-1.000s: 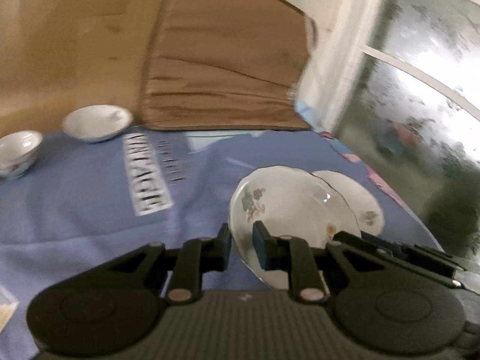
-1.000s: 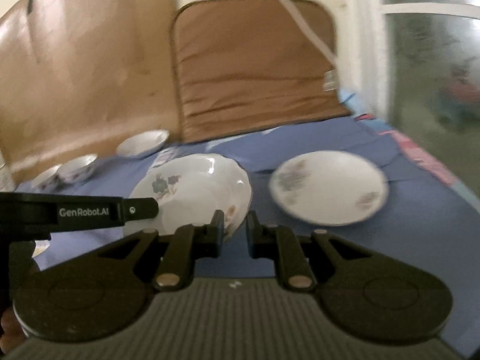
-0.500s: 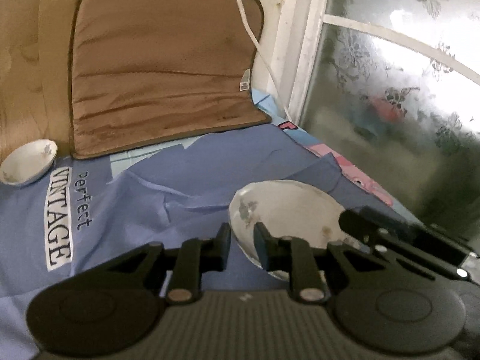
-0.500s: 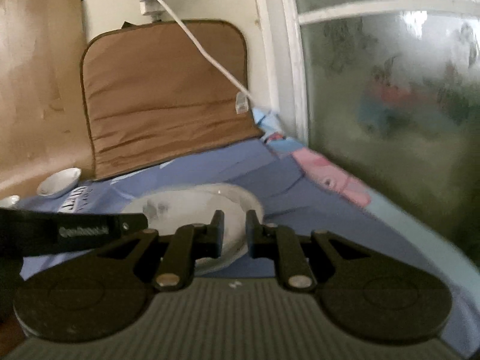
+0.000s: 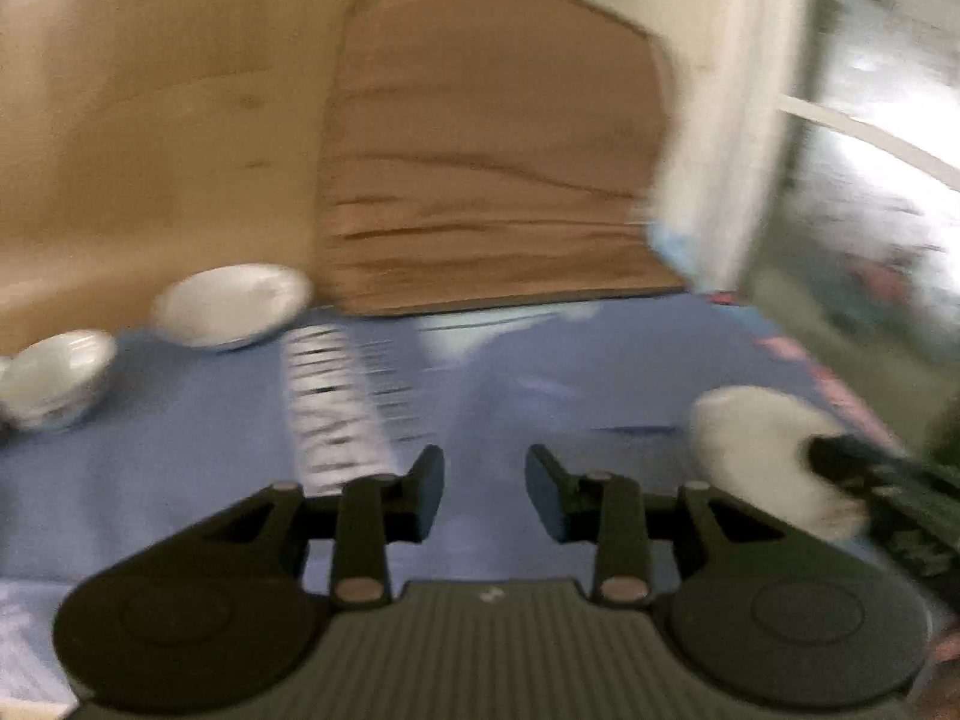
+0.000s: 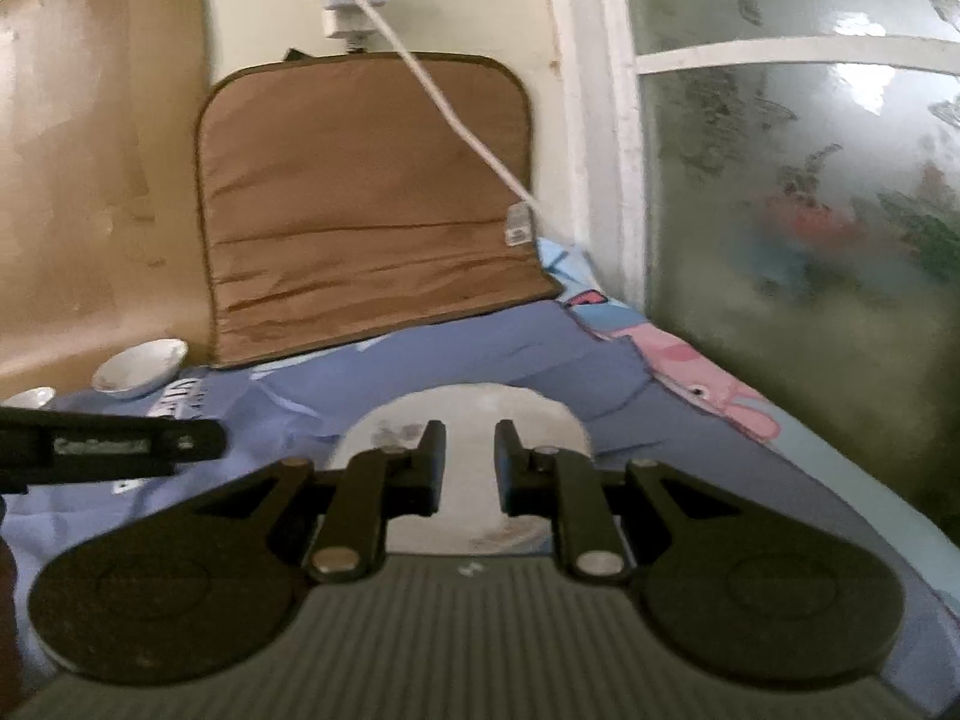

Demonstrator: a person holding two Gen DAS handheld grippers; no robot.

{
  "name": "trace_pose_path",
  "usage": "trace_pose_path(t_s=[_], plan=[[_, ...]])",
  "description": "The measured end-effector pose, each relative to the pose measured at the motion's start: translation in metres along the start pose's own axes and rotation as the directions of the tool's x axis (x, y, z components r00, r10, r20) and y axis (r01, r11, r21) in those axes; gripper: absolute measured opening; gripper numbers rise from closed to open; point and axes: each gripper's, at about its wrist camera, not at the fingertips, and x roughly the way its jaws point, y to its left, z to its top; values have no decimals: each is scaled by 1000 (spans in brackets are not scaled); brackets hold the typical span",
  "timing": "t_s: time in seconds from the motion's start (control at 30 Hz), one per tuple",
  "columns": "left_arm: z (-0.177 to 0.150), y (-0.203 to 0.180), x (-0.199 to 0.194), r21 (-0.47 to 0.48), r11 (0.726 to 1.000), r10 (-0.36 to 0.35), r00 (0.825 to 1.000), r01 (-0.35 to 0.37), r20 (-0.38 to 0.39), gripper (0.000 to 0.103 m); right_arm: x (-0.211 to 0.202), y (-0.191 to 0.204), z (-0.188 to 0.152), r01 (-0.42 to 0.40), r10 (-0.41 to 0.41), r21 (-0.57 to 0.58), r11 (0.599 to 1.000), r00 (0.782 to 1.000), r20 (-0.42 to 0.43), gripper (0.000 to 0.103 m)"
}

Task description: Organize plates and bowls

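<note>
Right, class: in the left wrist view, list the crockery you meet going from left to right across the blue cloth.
Small bowl → shallow bowl → plate, blurred, at the right, partly under the right gripper.

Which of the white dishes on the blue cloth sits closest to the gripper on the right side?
The flat plate lying directly under the right gripper, showing between its open fingers. The two bowls sit far off by the brown wall.

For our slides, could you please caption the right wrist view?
Open right gripper hovers over a white plate on the blue cloth.
</note>
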Motion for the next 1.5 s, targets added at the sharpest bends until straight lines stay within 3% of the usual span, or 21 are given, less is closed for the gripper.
trace_pose_path(t_s=[0.1, 0.2, 0.37, 0.47, 0.6, 0.67, 0.7, 0.77, 0.9, 1.03, 1.13, 1.17, 1.2, 1.27, 1.5], plan=[[-9, 43, 0, -19, 990, 138, 990, -138, 0, 32, 4, 20, 0, -39, 39, -29, 999, 999, -10, 27], [-21, 92, 0, -51, 965, 257, 966, -258, -26, 32, 9, 46, 0, -95, 93, -66, 993, 995, -33, 27], [-25, 142, -9, -171, 937, 307, 952, -305, -12, 34, 30, 91, 5, -226, 215, -73, 971, 968, -125, 28], [-25, 146, -9, -193, 939, 289, 957, -285, -7, 38, 52, 120, 13, -304, 290, -48, 951, 938, -188, 28], [-28, 143, -12, -179, 943, 286, 958, -281, -1, 38, 89, 160, 31, -341, 327, -27, 940, 919, -221, 28], [-29, 147, -14, -187, 944, 277, 961, -272, 0, 38, 110, 177, 40, -335, 325, -14, 942, 921, -215, 33], [-29, 148, -14, -192, 945, 270, 963, -265, 1, 38, 120, 184, 45, -327, 319, -3, 945, 924, -213, 42], [-29, 150, -12, -200, 947, 257, 966, -252, 0, 39, 146, 197, 51, -308, 308, 33, 951, 926, -221, 49], [-26, 152, -11, -200, 952, 234, 972, -230, -6, 43, 194, 215, 58, -239, 241, 42, 970, 931, -275, 49], [-24, 153, -11, -198, 954, 228, 974, -225, -11, 44, 233, 222, 53, -199, 207, 61, 978, 915, -347, 49], [-24, 154, -12, -202, 954, 223, 975, -221, -13, 44, 238, 232, 50, -190, 186, 16, 982, 930, -317, 49], [-23, 155, -11, -201, 955, 220, 975, -218, -13, 45, 236, 236, 49, -189, 177, -10, 982, 935, -307, 44], [-23, 155, -12, -201, 955, 220, 975, -218, -12, 45, 234, 238, 48, -201, 184, -29, 979, 938, -295, 28], [-23, 154, -12, -198, 955, 221, 975, -219, -12, 45, 226, 240, 48, -208, 187, -50, 977, 944, -273, 18], [-22, 156, -10, -196, 957, 218, 976, -217, -13, 46, 191, 209, 52, -216, 220, 49, 975, 929, -298, 17]])
